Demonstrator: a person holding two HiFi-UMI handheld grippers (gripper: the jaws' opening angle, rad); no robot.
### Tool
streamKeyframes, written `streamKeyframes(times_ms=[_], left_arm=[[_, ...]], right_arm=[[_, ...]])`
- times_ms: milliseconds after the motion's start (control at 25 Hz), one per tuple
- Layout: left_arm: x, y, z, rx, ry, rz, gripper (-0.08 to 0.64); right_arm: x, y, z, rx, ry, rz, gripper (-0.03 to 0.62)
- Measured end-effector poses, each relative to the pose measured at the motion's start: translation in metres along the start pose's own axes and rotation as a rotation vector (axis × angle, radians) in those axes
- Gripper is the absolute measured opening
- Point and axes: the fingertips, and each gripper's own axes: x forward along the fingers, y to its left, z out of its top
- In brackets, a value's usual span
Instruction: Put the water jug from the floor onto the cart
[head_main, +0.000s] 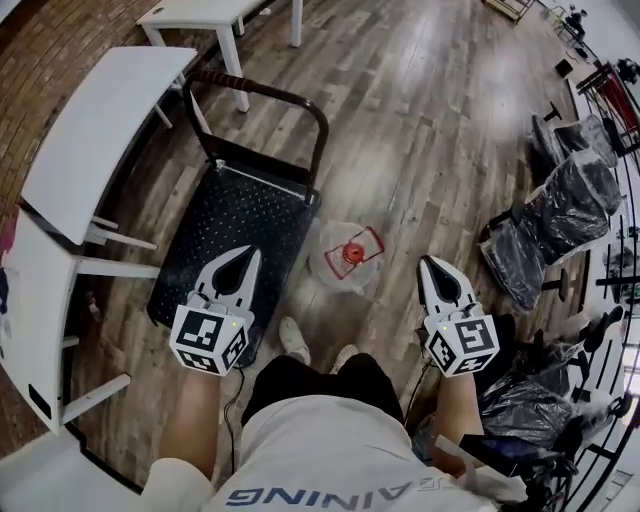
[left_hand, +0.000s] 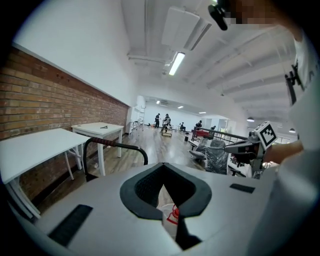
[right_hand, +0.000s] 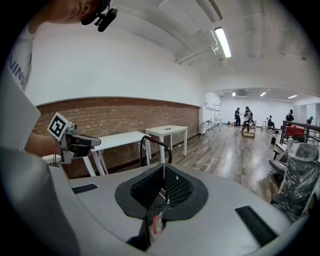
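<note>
**Container.** The jug (head_main: 350, 255) stands on the wood floor (head_main: 420, 130) at the centre of the head view, just right of the cart (head_main: 240, 215) and off its deck. It is a clear bottle with a red cap and a red carry handle on top. You cannot tell from any view what is in it. In the left gripper view a part of it shows low in the frame, through the gap behind the closed jaw tips.

**Cart.** The black deck lies left of centre. Its handle (head_main: 262, 95) stands at the far end, toward the frame top. White tables (head_main: 100, 130) fill the upper left, and plastic-wrapped chairs (head_main: 570, 210) stand at the right edge.

**Hand pose.** Both your bare forearms enter from the bottom of the head view. Your left gripper (head_main: 252, 252) points toward the frame top and overlaps the near edge of the cart deck. Your right gripper (head_main: 428, 262) points the same way, over the floor to the right of the jug. The jug lies between the two grippers, apart from both. Your shoes (head_main: 295, 340) are just below it.

**Jaws.** The left jaws are closed tip to tip and grip nothing. The right jaws are fully together, pads meeting along a thin line, and grip nothing.
</note>
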Motion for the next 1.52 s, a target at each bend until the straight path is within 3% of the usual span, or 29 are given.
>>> streamKeyframes(times_ms=[320,520,760,960,1200,1520], left_arm=[[0.011,0.011,-0.046,-0.114,0.07,0.125,0.002],[0.023,-0.009,-0.054,-0.135,0.051,0.198,0.002],[0.043,-0.017,-0.107,-0.183,0.085,0.234,0.002],[0.05,-0.005,-0.15,-0.253,0.118,0.286,0.002],[0.049,0.01,-0.188,-0.332,0.137,0.338,0.002],[0.03,0.017,-0.211,-0.349,0.175,0.379,0.002]], right_arm=[[0.074,-0.009,-0.037,-0.012,0.078,0.128,0.006],[0.116,-0.023,-0.093,-0.084,0.147,0.207,0.007],[0.161,-0.027,-0.164,-0.077,0.234,0.27,0.035],[0.193,-0.019,-0.227,-0.077,0.305,0.301,0.123],[0.223,-0.015,-0.313,-0.054,0.431,0.297,0.305],[0.245,-0.005,-0.384,-0.15,0.54,0.288,0.345]])
